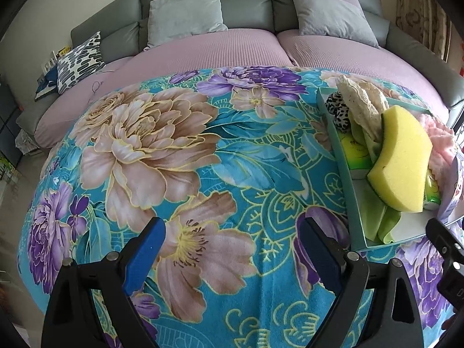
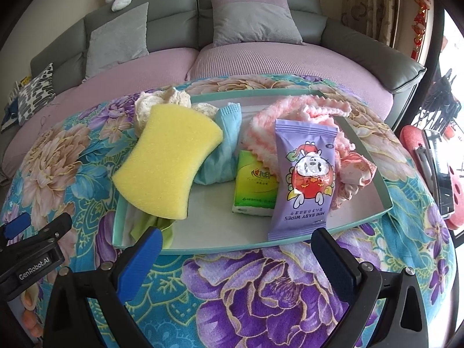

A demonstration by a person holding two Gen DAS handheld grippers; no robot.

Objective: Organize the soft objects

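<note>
The purple wipes packet [image 2: 304, 179], leaning at the tray's [image 2: 385, 197] front edge, reads "MINI BABY WIPES" upside down. The left gripper's [image 2: 17, 232] black body reads "GenRobot.AI". The green tissue pack [image 2: 255, 185] bears print, possibly Chinese, too small to read.

Soft daylight, sharp focus, fisheye-warped edges.

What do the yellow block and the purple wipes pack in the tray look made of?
Yellow block: probably open-cell foam sponge, matte, with a finely pitted surface. Purple wipes pack: looks like thin plastic film, glossy, with a glare patch and crimped end seals.
</note>
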